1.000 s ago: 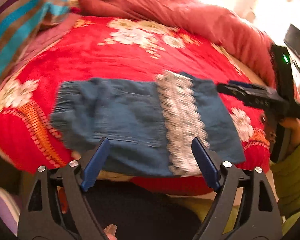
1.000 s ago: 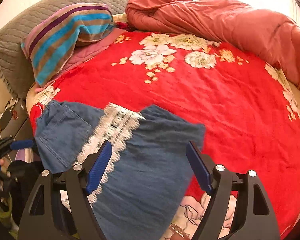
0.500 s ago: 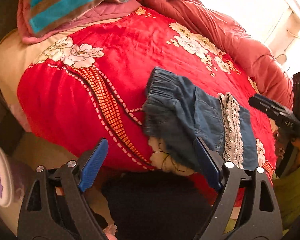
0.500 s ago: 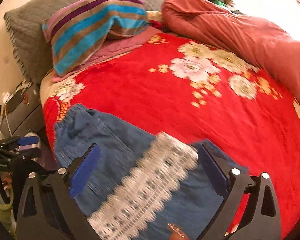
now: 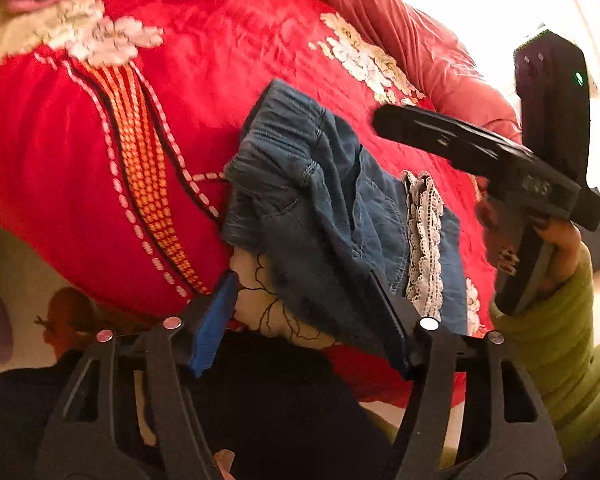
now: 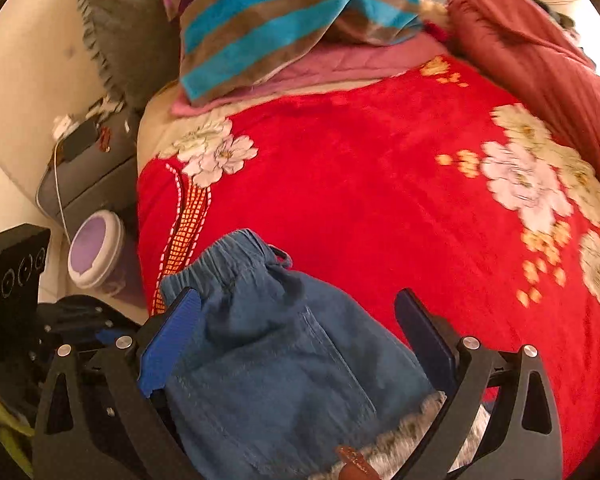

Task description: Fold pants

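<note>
Left wrist view: red floral blanket (image 5: 80,168) across the bed, folded denim pants (image 5: 320,208) bunched at its near edge, lace trim (image 5: 424,240) to the right. Left hand-held gripper (image 5: 300,300) closing around the near fold, pads not yet pressing. Right hand-held gripper (image 6: 300,312) spread wide over the waistband, clamping nothing. Far left, striped pillow (image 6: 284,24) against a grey cushion (image 6: 124,28); purple-lidded tub (image 6: 96,252) on the floor beside the bed.

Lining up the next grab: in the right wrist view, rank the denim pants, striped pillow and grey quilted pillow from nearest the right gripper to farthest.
1. denim pants: between the fingers of the right gripper, at the bed's near edge.
2. striped pillow: far end, upper centre.
3. grey quilted pillow: behind it, upper left.
</note>
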Available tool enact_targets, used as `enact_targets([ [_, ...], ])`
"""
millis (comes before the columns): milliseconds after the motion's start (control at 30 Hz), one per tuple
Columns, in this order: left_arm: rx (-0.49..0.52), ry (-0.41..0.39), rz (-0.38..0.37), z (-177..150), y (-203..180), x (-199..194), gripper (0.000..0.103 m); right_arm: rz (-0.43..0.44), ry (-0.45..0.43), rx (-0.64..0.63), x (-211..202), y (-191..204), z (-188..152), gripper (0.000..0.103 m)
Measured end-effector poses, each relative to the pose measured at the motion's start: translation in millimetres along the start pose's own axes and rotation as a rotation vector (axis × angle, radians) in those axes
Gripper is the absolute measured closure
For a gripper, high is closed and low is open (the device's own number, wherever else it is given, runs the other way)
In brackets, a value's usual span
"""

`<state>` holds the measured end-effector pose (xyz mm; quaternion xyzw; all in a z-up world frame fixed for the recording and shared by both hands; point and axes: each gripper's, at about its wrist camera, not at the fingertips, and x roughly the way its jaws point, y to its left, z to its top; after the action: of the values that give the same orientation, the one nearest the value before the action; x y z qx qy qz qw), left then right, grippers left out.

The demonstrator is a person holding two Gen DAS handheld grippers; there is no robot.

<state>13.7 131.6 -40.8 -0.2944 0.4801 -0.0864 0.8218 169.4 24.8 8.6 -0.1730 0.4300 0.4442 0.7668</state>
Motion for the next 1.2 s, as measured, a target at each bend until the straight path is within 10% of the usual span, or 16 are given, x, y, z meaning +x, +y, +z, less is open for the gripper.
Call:
enact_targets([
  [400,-0.016,0.023,-0.005,6.8,7.5,18.7,0.054,0.159,0.127,-0.019,56.9,6.3,19.6,0.016],
  [567,-0.022,0.021,-0.008,9.1,10.1,22.6,0.054,0.288,0.176,-0.024,76.6,8.7,15.0,0.051],
  [700,-0.032,0.004,-0.039,8.8,9.6,16.5,0.054,0.305,0.102,-0.024,55.7,5.5,11.2,0.071],
  [1200,0.110,0.050,-0.213,16.5,-69.8,31.2,0.043,0.348,-0.239,0.168,-92.5,-67.3,-68.1,0.071],
])
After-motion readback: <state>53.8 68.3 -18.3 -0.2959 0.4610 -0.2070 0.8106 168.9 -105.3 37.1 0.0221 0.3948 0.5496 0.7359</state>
